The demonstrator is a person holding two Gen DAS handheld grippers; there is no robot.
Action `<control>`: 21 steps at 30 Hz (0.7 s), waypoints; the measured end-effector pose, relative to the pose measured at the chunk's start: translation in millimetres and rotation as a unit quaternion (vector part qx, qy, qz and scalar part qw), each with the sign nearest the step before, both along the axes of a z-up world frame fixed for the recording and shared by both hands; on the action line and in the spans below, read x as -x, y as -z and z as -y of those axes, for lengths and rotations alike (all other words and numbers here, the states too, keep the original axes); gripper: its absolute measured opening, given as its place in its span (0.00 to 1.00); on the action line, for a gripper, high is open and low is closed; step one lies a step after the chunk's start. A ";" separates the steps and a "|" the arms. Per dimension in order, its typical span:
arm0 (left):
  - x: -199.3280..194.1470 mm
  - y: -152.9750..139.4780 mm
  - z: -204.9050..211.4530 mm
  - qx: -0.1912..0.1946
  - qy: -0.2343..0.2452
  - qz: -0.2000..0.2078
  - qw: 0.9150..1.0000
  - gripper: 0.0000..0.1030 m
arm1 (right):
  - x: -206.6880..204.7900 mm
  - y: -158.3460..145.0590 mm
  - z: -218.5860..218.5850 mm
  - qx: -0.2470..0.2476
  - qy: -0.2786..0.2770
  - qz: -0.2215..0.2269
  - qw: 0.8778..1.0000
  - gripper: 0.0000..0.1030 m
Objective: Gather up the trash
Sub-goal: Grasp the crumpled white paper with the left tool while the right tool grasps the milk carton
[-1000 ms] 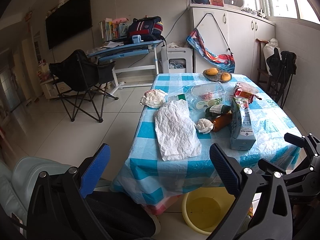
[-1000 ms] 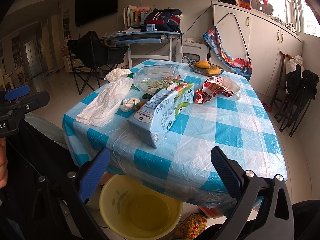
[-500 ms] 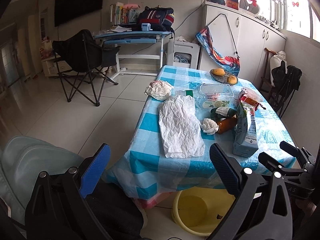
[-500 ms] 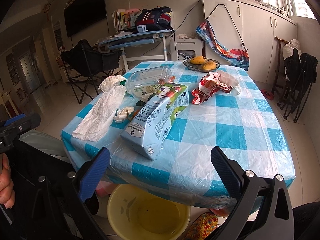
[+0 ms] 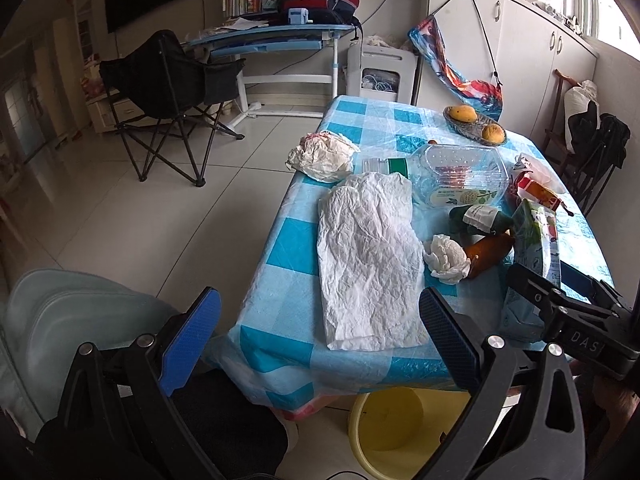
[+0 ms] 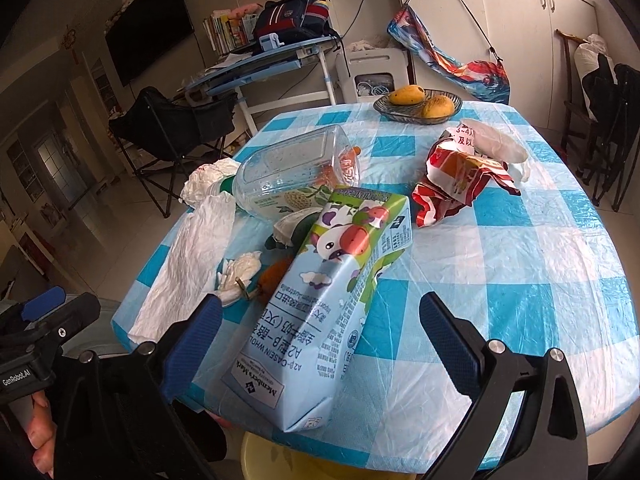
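A blue-and-white checked table [image 6: 520, 264] holds trash: a flat crumpled white paper sheet [image 5: 368, 256] at its near left edge, a blue milk carton [image 6: 320, 312] lying beside it. Both the left gripper [image 5: 316, 344] and right gripper [image 6: 320, 340] hover wide open, empty.

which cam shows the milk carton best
The right wrist view: the milk carton lies full-length between the open right gripper fingers, print readable. The left wrist view shows only a narrow edge-on side, its near end hidden behind the right gripper.
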State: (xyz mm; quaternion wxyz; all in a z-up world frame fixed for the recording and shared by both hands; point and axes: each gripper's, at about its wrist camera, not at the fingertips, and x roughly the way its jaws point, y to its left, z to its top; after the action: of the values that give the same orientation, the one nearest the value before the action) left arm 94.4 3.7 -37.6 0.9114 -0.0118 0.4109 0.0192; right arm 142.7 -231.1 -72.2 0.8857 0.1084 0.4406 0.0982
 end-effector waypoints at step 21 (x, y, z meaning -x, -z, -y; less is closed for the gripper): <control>-73.5 41.6 7.5 0.072 0.015 -0.036 0.997 0.11 | 19.6 7.7 76.1 -0.228 0.033 -0.018 0.973 0.36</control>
State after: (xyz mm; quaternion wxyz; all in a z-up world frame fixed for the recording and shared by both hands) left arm 168.0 -3.8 -79.2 0.8929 -0.0702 0.4441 -0.0236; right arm 123.1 -307.1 -79.9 0.8323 0.3240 0.4186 0.1645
